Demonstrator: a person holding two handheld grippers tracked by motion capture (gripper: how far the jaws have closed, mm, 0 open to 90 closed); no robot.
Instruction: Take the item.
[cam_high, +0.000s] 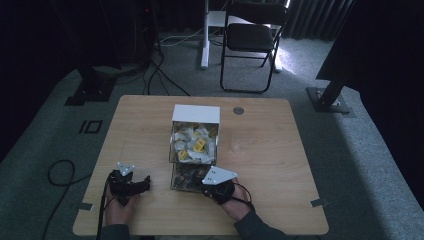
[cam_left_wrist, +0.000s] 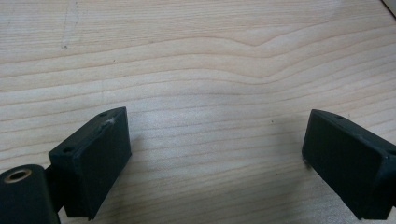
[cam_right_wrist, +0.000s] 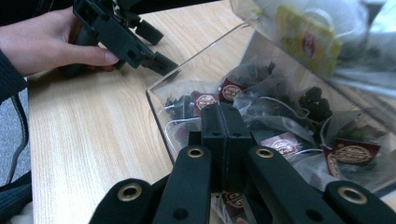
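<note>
Clearly the tea bags — light, soft, crinkly sachets — lie in the clear box at frame centre. Right gripper hovers there, jaws pressed together, apparently empty; pinch a paper tag. Left gripper gapes over bare table.

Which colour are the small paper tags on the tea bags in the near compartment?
Dark red tags with a pale round emblem, clearest in the right gripper view.

Recording studio or lab setup: dark black curtains all round, grey carpet floor, metal stand bases, loose black cables, lone black folding chair, light wooden tabletop.
</note>
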